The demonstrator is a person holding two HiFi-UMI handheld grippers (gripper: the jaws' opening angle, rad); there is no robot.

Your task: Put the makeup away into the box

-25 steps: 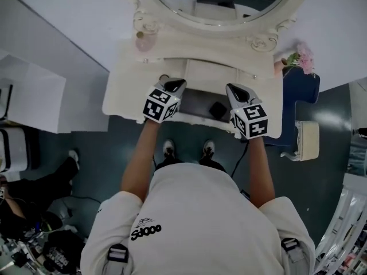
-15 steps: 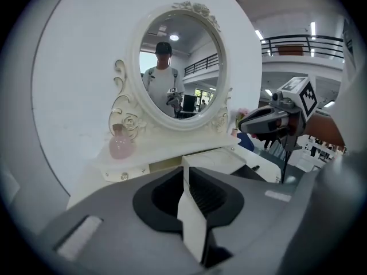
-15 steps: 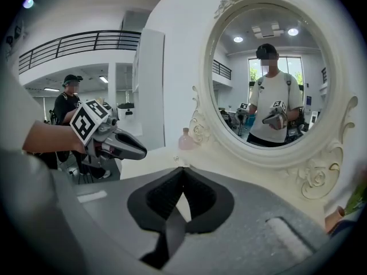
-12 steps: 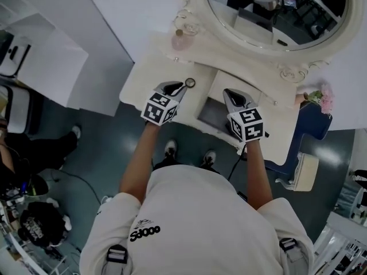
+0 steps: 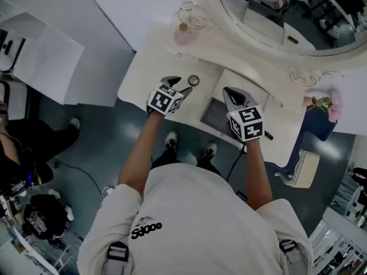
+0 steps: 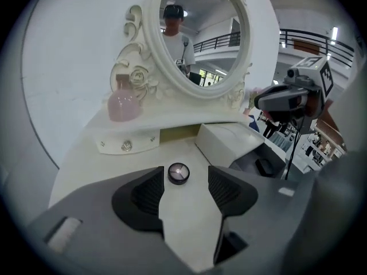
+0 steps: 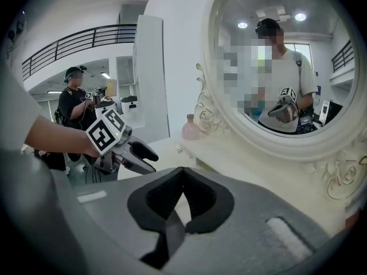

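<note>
Approach step judged. Left gripper jaws had just been opened, nothing pinched; round compact seen on dressing table, just ahead of tips, untouched. Right gripper clenched empty by box. Next: compact to be straddled, squeezed.

Cream dressing table, smooth with a soft satin sheen, apparently painted. At its twelve o'clock, a glossy glass mirror in a carved, relief-textured frame. Small round compact with a reflective lid. At its eleven o'clock, a shiny translucent pink bottle. Matt grey plastic on the left gripper, with ribbed black pads.
</note>
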